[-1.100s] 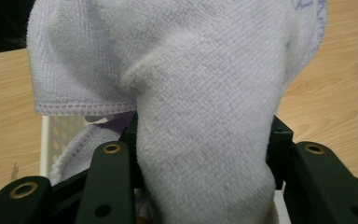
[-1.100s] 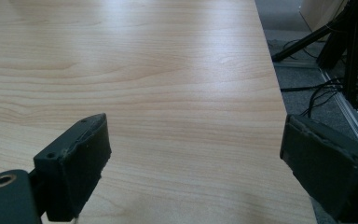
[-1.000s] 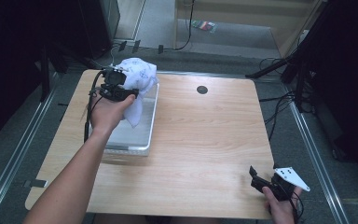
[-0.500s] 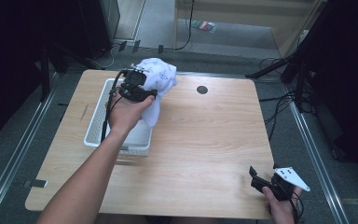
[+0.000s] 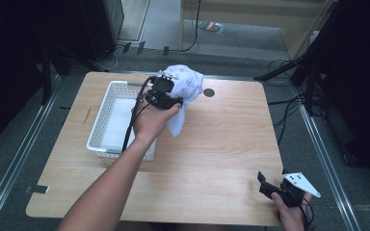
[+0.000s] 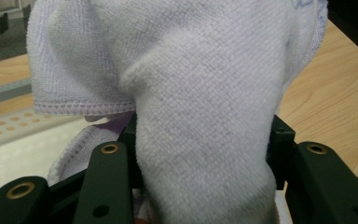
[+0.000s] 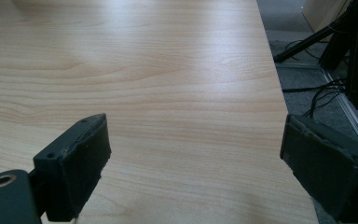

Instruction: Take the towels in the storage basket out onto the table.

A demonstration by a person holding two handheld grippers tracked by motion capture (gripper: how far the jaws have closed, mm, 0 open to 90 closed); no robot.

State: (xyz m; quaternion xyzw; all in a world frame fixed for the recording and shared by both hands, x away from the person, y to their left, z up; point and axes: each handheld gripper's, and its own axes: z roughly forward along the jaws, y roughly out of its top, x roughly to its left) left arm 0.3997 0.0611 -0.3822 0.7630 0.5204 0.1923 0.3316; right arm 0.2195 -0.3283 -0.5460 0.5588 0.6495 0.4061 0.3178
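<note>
Wooden table (image 5: 221, 144), left gripper (image 5: 166, 98) clamping bunched white terry towel (image 5: 185, 86), right gripper (image 5: 274, 188) spread wide

No text, label, brand, number or sign can be read anywhere in these views. The white cloth (image 5: 185, 84) carries a faint scattered print, seen from above, but the marks are too small and blurred to tell whether they are letters or a pattern; up close in the left gripper view its weave (image 6: 200, 107) is plain.

one towel (image 5: 185, 86), one basket (image 5: 105, 118), two tongs (image 5: 166, 94)
</note>
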